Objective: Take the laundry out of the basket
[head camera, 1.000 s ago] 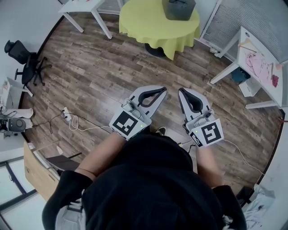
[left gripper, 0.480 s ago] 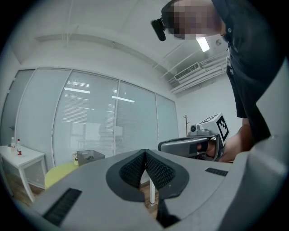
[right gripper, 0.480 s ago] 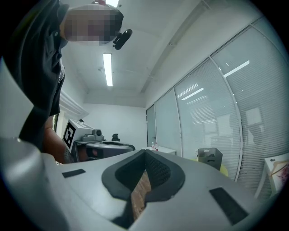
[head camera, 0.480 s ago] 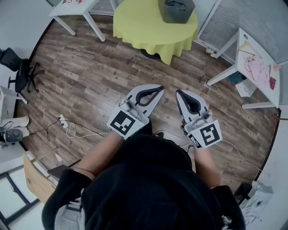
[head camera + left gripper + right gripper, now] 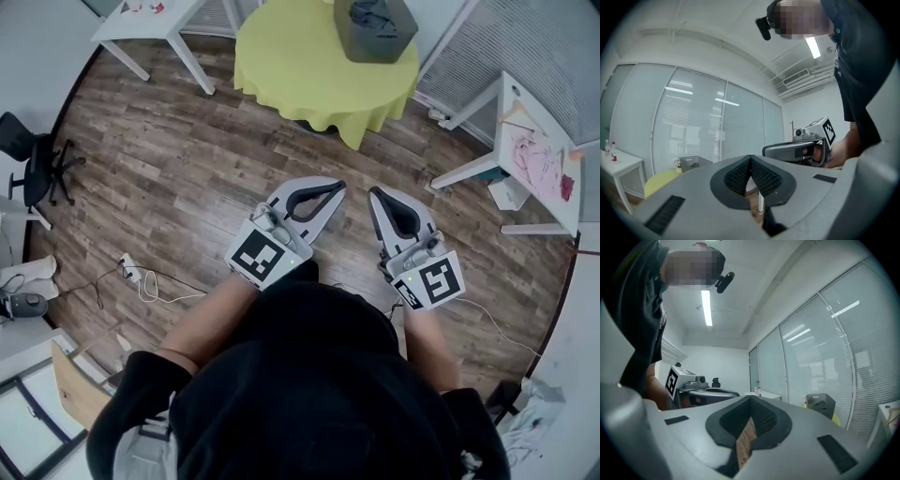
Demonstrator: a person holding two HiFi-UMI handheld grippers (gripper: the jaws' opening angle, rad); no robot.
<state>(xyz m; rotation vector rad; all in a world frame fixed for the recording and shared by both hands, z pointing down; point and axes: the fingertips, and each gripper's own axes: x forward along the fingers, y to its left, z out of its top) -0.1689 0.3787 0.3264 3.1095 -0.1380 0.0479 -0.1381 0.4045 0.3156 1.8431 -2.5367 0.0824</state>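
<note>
A grey laundry basket stands on a round table with a yellow cloth, far ahead of both grippers; dark laundry shows inside it. My left gripper is held level over the wooden floor, shut with nothing in it. My right gripper is beside it, also shut and empty. In the left gripper view the basket is small and distant beyond the closed left gripper, with the right gripper alongside. In the right gripper view the basket lies right of the closed right gripper.
A white table stands at the far left, and another white table with pink drawings at the right. An office chair and a power strip with cable are on the floor at the left. Slatted glass walls stand behind the yellow table.
The floor, chair and cable have slid down the head view and the yellow table has come nearer: both grippers have travelled forward toward it, side by side and still shut.
</note>
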